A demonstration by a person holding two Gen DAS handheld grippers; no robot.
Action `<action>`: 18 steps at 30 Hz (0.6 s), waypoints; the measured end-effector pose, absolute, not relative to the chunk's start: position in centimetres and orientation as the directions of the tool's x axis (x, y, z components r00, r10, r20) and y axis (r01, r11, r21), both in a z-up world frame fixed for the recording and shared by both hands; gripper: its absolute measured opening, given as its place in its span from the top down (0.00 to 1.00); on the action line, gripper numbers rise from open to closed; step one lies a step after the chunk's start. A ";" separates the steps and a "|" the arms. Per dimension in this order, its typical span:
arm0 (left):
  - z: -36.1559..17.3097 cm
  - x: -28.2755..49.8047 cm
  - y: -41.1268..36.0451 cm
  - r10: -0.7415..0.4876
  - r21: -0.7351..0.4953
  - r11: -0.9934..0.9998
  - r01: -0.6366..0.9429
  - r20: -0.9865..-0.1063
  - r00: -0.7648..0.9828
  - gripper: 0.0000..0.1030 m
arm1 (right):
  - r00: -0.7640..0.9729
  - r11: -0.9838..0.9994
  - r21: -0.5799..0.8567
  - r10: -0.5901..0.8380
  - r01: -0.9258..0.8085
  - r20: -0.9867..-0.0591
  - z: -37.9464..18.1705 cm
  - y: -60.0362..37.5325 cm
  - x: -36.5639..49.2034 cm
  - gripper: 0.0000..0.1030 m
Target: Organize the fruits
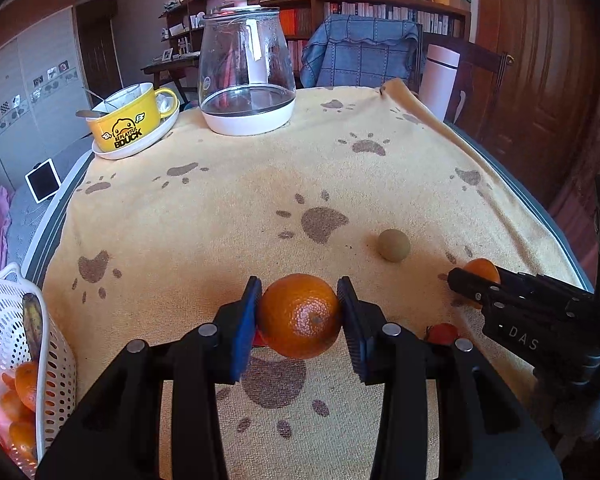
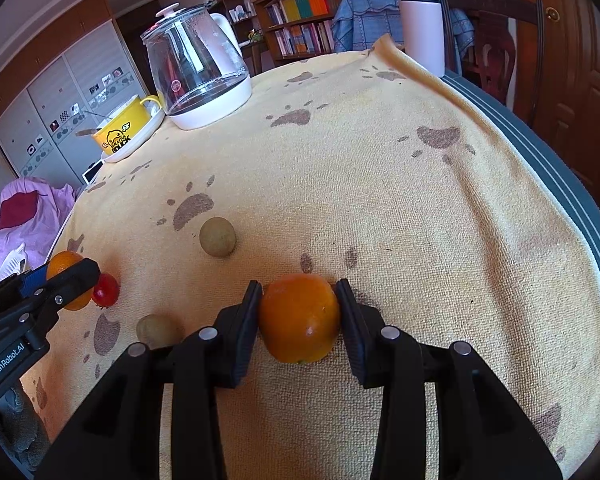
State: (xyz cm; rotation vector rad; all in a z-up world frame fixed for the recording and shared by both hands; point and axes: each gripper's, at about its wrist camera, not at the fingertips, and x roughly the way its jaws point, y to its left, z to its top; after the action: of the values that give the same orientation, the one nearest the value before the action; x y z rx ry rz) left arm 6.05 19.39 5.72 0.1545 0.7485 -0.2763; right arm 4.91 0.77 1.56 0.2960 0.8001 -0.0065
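Nearest, on the paw-print towel (image 1: 228,208), the left gripper (image 1: 300,316) clamps an orange (image 1: 300,316) and the right gripper (image 2: 299,318) clamps a smoother orange fruit (image 2: 299,318) – both firm, round, likely to roll, gripped across their middles. Farther off lies a brown fruit (image 1: 394,245); the white basket (image 1: 8,328) sits near left – half full

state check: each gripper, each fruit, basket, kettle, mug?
left gripper: shut on an orange
right gripper: shut on a second orange
cherry tomato: loose on the towel
brown fruit: loose on towel
second brown fruit: loose on towel
basket: holds oranges and a banana
kettle: lid on, looks empty
mug: on a saucer, spoon inside
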 end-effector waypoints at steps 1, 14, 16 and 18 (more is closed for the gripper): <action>5.8 6.0 19.6 -0.186 0.042 0.955 0.295 -0.688 0.701 0.61 | 0.699 0.959 0.259 0.106 0.117 -0.707 1.6 0.8 4.9 0.62; 7.3 4.8 22.0 -0.128 0.054 0.975 0.216 -0.656 0.744 0.61 | 0.705 0.960 0.256 0.106 0.110 -0.702 1.6 0.9 4.8 0.62; 7.5 4.6 22.3 -0.118 0.061 0.977 0.206 -0.650 0.751 0.61 | 0.708 0.961 0.253 0.103 0.110 -0.699 1.7 0.9 4.8 0.62; 7.7 4.4 22.5 -0.099 0.077 0.978 0.193 -0.644 0.759 0.61 | 0.711 0.962 0.251 0.101 0.109 -0.696 1.7 0.9 4.6 0.62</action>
State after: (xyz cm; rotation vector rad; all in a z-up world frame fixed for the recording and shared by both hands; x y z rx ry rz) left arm 4.37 22.51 7.65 0.1416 0.6916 -0.1593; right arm 4.65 0.89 1.73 0.2841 0.7832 -0.0043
